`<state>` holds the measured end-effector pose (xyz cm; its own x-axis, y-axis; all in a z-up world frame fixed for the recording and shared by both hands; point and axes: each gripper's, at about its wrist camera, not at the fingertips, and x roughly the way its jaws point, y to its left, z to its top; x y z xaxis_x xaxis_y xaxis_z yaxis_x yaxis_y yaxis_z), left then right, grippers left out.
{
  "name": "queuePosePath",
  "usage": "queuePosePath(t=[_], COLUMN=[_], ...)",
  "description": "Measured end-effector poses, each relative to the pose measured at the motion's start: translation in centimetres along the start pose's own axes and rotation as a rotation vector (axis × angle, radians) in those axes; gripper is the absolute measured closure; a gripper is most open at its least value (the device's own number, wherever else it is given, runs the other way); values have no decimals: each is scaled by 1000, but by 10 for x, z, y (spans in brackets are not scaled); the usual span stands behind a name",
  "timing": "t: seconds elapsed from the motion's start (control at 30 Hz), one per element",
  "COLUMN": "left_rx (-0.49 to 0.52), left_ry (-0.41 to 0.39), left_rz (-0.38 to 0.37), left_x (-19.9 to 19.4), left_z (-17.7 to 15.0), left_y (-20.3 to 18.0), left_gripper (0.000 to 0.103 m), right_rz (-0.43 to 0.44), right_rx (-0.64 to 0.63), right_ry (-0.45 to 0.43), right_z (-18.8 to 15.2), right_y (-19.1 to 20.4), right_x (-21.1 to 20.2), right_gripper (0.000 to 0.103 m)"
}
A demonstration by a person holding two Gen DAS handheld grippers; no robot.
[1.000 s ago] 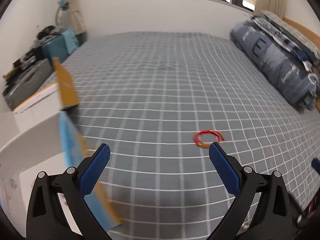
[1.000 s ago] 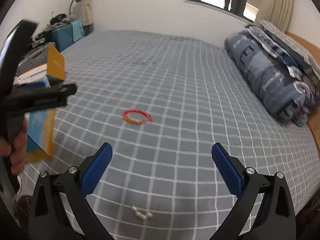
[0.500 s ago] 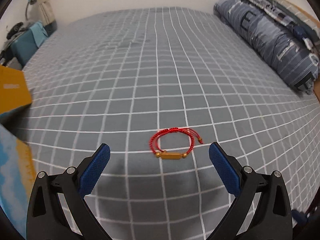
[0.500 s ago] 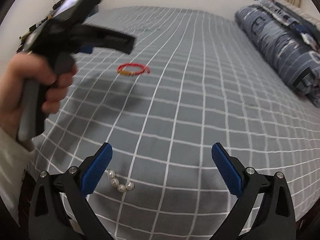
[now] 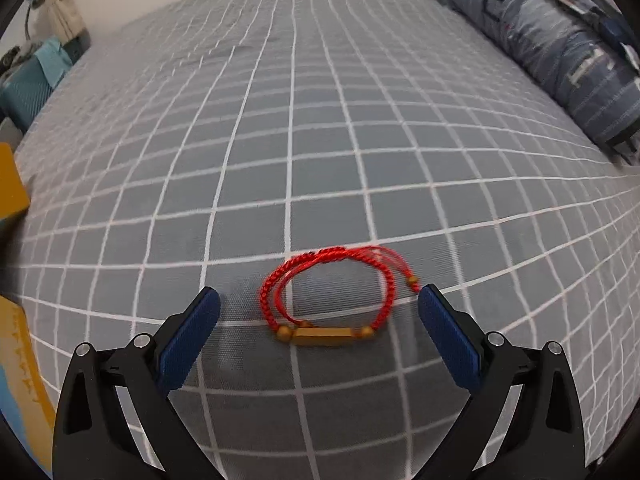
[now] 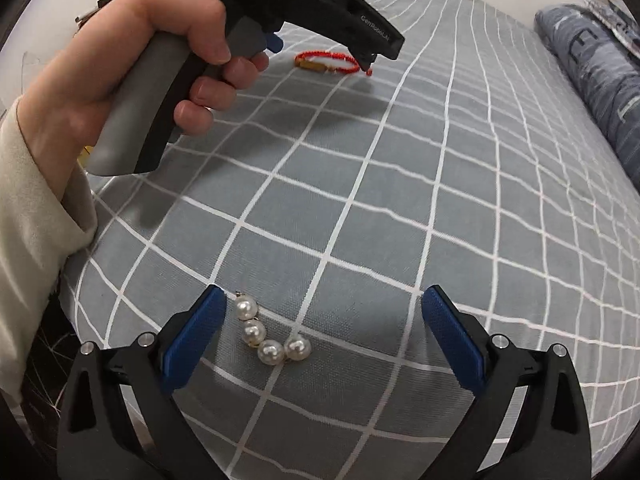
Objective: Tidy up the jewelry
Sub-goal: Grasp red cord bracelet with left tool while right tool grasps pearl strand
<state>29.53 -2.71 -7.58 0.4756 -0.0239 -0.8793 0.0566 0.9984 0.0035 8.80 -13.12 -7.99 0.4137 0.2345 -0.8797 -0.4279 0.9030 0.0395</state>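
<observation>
on the bed (image 5: 320, 120), the left gripper (image 5: 318, 310) straddled the red bracelet (image 5: 332, 292), jaws apart; the right gripper (image 6: 320, 320) framed the pearls (image 6: 268, 336), jaws apart.

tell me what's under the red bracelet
Only the grey checked bedsheet: the red bracelet lies flat on it, between the open left gripper fingers, cloth showing through its loop. Nothing else shows beneath; whatever lies under the sheet is covered.
</observation>
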Motion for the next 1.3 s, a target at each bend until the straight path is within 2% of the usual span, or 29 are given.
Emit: queuePosePath(t=[0.13, 0.3, 0.43, 0.7, 0.77, 0.9, 0.97, 1.0, 1.03, 1.1, 1.3], left_rx=[-3, -3, 11, 21, 15, 1, -8, -11, -20, -34, -45], left_ry=[24, 37, 31, 31, 31, 38, 41, 41, 40, 33, 15], left_rz=[-24, -43, -32, -20, -17, -21, -26, -29, -32, -49, -57], left_x=[8, 7, 8, 0, -2, -4, -6, -6, -7, -10, -14], left_z=[-2, -2, -6, -15, -16, -14, -14, -13, -13, -13, -11], left_y=[4, 6, 6, 4, 6, 8, 11, 13, 15, 18, 20], left_gripper=[6, 7, 10, 36, 42, 60, 65, 74, 75, 84, 88], right_rz=[18, 22, 30, 22, 21, 11, 10, 11, 11, 13, 7], right_rx=[26, 28, 19, 12, 9, 21, 32, 33, 34, 40, 40], right_ry=[6, 5, 6, 15, 14, 23, 25, 25, 23, 21, 9], right_z=[0, -1, -6, -9, -9, -4, -2, 2, 3, 4, 4], right_y=[-3, -3, -4, 2, 3, 0, -2, -6, -6, -6, -3], right_x=[-1, -6, -13, -20, -20, -17, -17, -16, -16, -17, -19], right_gripper=[17, 35, 54, 77, 88, 92, 92, 92, 92, 92, 92])
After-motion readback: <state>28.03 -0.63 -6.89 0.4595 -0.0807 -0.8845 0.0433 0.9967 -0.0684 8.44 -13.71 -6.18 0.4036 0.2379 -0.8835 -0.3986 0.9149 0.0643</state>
